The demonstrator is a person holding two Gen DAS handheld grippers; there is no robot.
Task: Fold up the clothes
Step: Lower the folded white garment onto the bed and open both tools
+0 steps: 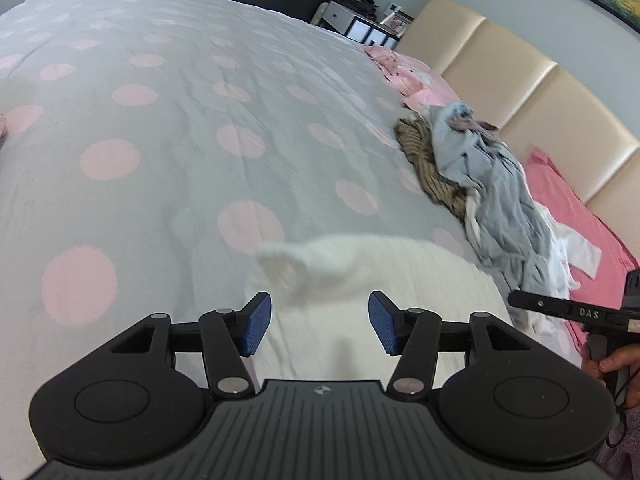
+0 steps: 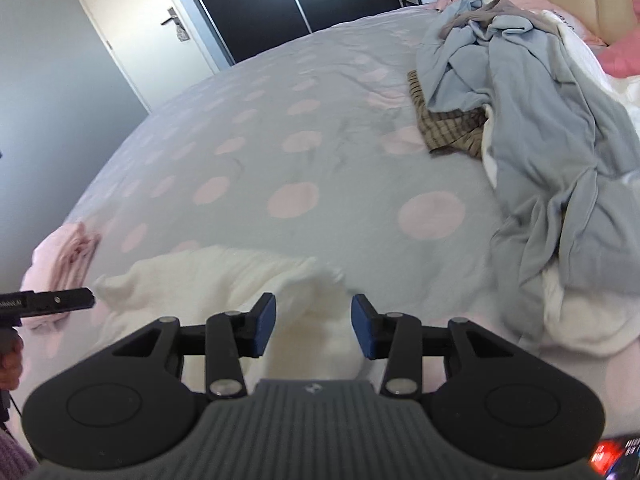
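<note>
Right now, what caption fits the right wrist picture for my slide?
Open right hand-held gripper over a white garment on the polka-dot bed, unfolded clothes pile waiting nearby.

left gripper (image 1: 319,325): jaws apart, nothing pinched, angled downward
right gripper (image 2: 313,326): jaws apart, nothing pinched, angled downward
hand (image 1: 614,364): grips the right gripper's handle

Two wrist views close above the bed (image 1: 160,128), angled down, apparently sharing the white garment (image 2: 208,276).

place: home bedroom | cues: bed (image 1: 160,140), padded headboard (image 1: 520,92), wardrobe (image 2: 248,4), door (image 2: 136,20)
</note>
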